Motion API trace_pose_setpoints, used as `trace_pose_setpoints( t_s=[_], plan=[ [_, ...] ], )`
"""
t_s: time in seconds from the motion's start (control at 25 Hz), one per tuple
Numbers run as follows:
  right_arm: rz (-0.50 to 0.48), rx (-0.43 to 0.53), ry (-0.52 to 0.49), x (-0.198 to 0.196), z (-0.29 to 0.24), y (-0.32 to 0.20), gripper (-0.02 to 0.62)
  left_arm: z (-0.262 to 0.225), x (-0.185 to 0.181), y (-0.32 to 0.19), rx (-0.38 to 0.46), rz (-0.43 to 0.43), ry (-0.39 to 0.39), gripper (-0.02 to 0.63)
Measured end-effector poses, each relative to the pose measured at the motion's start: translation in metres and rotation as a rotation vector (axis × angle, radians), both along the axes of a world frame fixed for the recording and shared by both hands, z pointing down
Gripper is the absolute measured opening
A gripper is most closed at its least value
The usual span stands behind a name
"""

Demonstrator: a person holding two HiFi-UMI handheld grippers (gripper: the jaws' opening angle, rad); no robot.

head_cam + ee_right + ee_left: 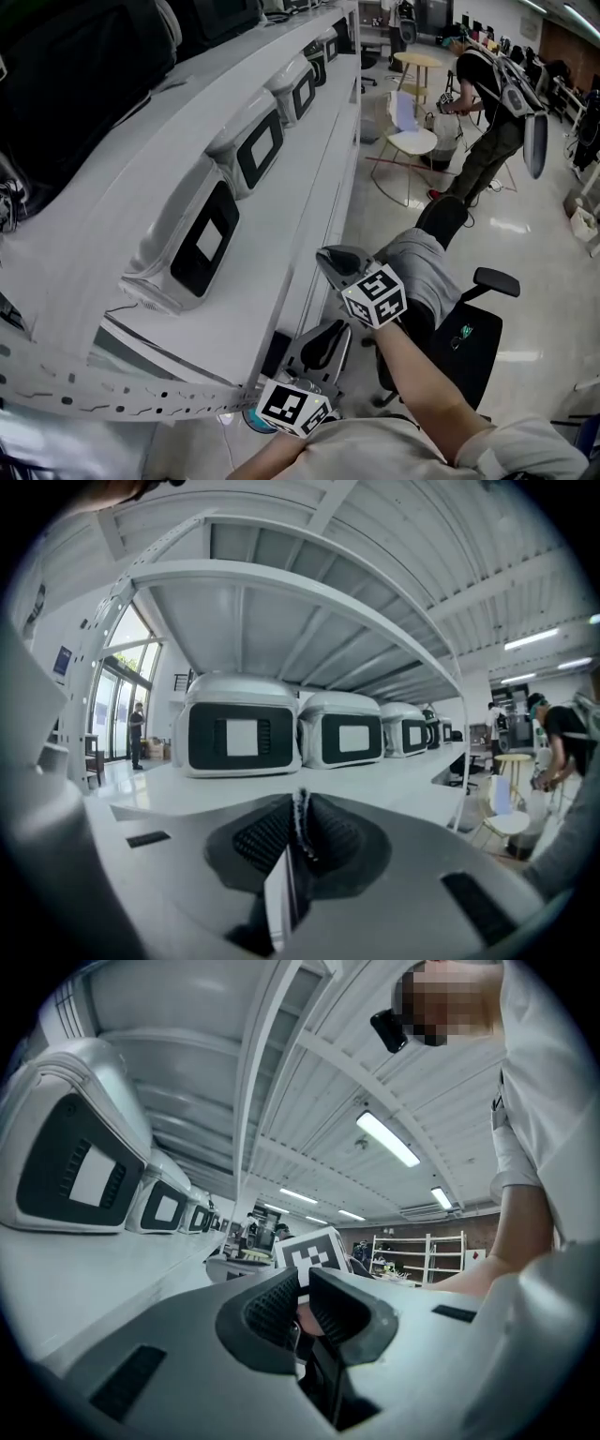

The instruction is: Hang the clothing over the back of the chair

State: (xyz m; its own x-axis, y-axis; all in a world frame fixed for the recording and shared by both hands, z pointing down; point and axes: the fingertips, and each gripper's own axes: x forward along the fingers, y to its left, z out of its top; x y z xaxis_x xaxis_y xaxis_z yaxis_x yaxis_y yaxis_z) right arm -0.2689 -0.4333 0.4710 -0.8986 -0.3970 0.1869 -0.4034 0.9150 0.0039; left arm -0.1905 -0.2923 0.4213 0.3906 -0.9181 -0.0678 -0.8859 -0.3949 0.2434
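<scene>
A grey garment (pixel 424 272) lies draped over the back of a black office chair (pixel 473 342) at the lower right of the head view. My right gripper (pixel 331 259) hangs just left of the garment and apart from it. Its jaws are shut with nothing between them (pixel 302 810), and they face the white bench. My left gripper (pixel 327 341) is lower, close to my body beside the bench edge. Its pads stand nearly together with only a thin slit and hold nothing (pixel 304 1283). The right gripper's marker cube (pixel 314 1252) shows beyond them.
A long white bench (pixel 281 216) with a shelf above carries several white devices with black screens (pixel 202 239) on the left. Across the floor are a white chair (pixel 412 141), a round wooden table (pixel 417 61) and a person bending over (pixel 487 112).
</scene>
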Motion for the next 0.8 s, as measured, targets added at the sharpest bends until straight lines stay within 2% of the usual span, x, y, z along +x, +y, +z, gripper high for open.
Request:
trace_pose_setpoints(
  t_s=[0.04,0.16,0.24,0.28,0.32,0.56,0.8],
  plan=[
    [0.008,0.018,0.026,0.002,0.005,0.002,0.051,-0.002,-0.002,0.0,0.007,-0.006,0.001,0.04],
    [0.051,0.113,0.081,0.006,0.011,0.009,0.126,-0.006,-0.007,-0.001,0.024,-0.023,0.007,0.038],
    [0.084,0.161,0.067,0.006,0.011,0.014,0.178,-0.004,-0.008,0.0,0.019,-0.025,0.012,0.04],
    [0.1,0.164,0.048,0.007,0.012,0.016,0.225,-0.003,-0.008,0.001,0.014,-0.024,0.015,0.04],
    [0.11,0.159,0.028,0.008,0.014,0.018,0.24,-0.001,-0.007,0.003,0.011,-0.021,0.016,0.04],
    [0.079,0.061,-0.029,0.014,0.04,0.036,0.244,-0.009,-0.01,0.012,0.049,-0.024,0.025,0.04],
    [0.0,0.066,-0.125,0.011,0.024,0.099,0.24,-0.018,-0.033,0.015,0.085,-0.073,-0.007,0.04]
  ],
)
